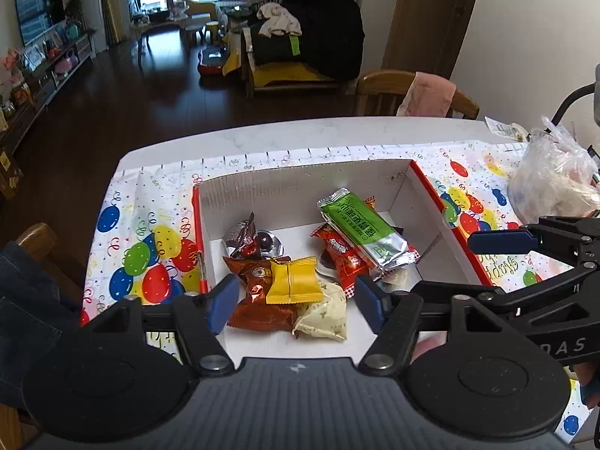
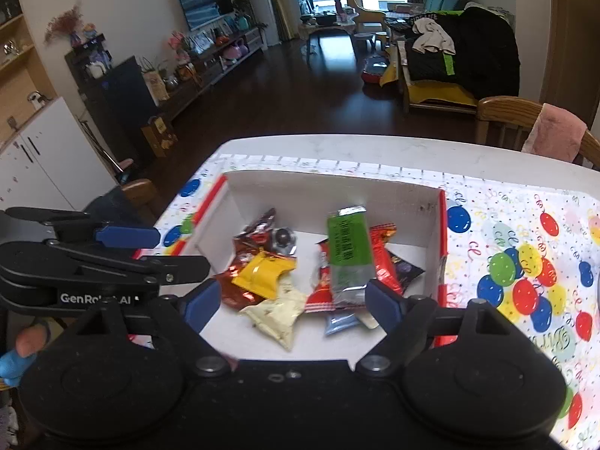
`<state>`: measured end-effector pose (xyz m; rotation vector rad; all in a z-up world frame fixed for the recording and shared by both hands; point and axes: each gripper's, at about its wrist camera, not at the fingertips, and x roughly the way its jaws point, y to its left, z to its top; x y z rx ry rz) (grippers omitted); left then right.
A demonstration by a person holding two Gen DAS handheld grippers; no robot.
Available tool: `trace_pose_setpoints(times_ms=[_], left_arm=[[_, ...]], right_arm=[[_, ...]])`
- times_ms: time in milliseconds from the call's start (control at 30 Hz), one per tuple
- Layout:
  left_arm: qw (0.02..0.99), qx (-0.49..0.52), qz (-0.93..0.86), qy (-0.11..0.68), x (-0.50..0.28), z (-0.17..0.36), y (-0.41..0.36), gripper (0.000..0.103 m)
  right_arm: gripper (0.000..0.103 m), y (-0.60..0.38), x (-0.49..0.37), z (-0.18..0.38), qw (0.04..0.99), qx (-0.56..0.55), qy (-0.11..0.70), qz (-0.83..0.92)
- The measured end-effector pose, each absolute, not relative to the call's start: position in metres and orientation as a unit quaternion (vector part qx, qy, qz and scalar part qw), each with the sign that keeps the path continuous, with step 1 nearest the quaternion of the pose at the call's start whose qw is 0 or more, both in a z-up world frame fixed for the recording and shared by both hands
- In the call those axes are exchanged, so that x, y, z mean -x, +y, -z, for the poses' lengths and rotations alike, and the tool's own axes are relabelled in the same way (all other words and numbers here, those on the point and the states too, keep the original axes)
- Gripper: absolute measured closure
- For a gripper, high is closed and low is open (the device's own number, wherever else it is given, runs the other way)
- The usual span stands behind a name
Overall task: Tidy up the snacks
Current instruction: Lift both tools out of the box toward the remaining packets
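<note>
both grippers hover over the near edge of the white box (image 1: 300, 187), which sits on the balloon-print cloth (image 1: 150, 255) on the table. the left gripper (image 1: 296, 302) has its jaws apart with nothing between them, and so does the right gripper (image 2: 294, 302). the snacks lie inside the box: a green bar (image 1: 360, 225) leaning toward its right wall, a yellow packet (image 1: 294, 281) and a cream packet (image 1: 326, 315) near the front edge. this looks like a drop just finished; a clear bag (image 1: 555, 183) rests at the table's right edge, so the next move calls for reaching there for anything left, if it holds snacks
</note>
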<state>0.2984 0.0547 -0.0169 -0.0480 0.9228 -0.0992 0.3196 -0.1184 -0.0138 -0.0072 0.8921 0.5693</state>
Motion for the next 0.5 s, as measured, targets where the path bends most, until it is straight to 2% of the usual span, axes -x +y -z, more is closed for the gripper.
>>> trace_pose_setpoints(times_ms=[300, 333, 400, 500], left_arm=[[0.907, 0.023, 0.066, 0.415, -0.255, 0.006, 0.055, 0.025], [0.908, 0.022, 0.067, 0.413, -0.250, 0.007, 0.055, 0.025], [0.908, 0.024, 0.070, 0.413, -0.240, 0.009, 0.056, 0.025], [0.903, 0.030, 0.070, 0.422, -0.225, 0.016, 0.058, 0.025]], right_arm=[[0.016, -0.129, -0.282, 0.009, 0.861, -0.019, 0.419, -0.289], [0.014, -0.131, -0.278, 0.010, 0.860, -0.020, 0.420, -0.288], [0.003, -0.134, -0.269, 0.013, 0.863, -0.025, 0.416, -0.286], [0.002, -0.138, -0.255, 0.021, 0.860, -0.020, 0.421, -0.289]])
